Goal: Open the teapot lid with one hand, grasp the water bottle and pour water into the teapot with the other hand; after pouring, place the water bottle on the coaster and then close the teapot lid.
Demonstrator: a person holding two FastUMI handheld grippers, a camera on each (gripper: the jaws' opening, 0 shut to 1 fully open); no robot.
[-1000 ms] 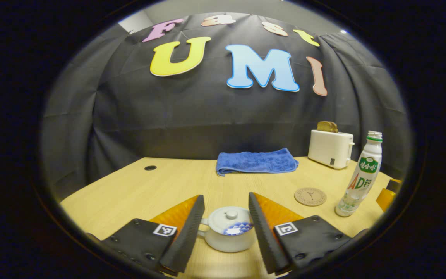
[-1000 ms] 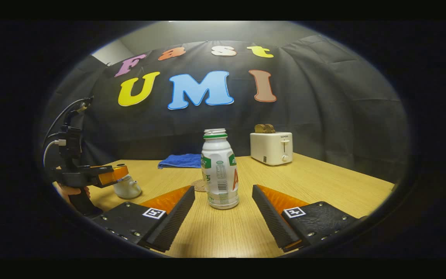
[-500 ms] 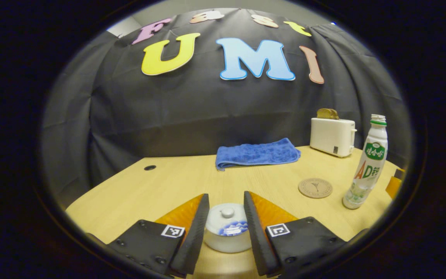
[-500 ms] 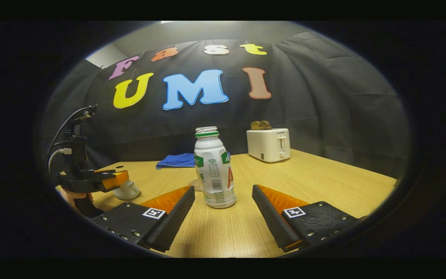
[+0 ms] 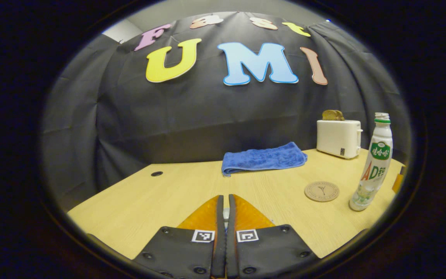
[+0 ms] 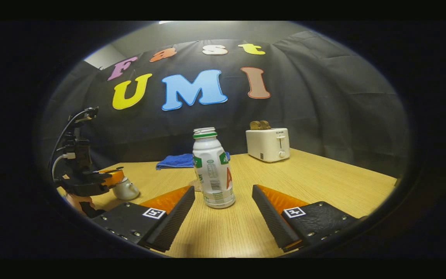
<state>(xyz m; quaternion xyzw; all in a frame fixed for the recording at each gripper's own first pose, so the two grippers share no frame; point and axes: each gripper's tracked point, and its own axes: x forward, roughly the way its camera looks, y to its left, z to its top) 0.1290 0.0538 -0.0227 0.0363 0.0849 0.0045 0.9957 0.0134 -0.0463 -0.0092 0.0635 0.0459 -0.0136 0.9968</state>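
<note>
My left gripper point(image 5: 225, 197) is shut, and a sliver of the white teapot lid point(image 5: 226, 212) shows between its fingers; the pot below is hidden. In the right gripper view the left gripper point(image 6: 108, 179) sits on top of the small white teapot point(image 6: 127, 190), held by a hand. The uncapped white water bottle point(image 6: 211, 170) stands upright just ahead of my open right gripper point(image 6: 223, 189), between its fingertips without touching them. The bottle point(image 5: 374, 170) also stands at the right, beside the round cork coaster point(image 5: 321, 191).
A folded blue towel point(image 5: 263, 158) lies at the back of the wooden table point(image 5: 149, 201). A white toaster point(image 5: 338, 137) holding toast stands at the back right. A cable hole point(image 5: 156, 173) sits at the back left.
My left gripper has lowered over the teapot and its fingers have closed from wide open onto the lid. The right gripper has stayed open near the bottle, edging slightly.
</note>
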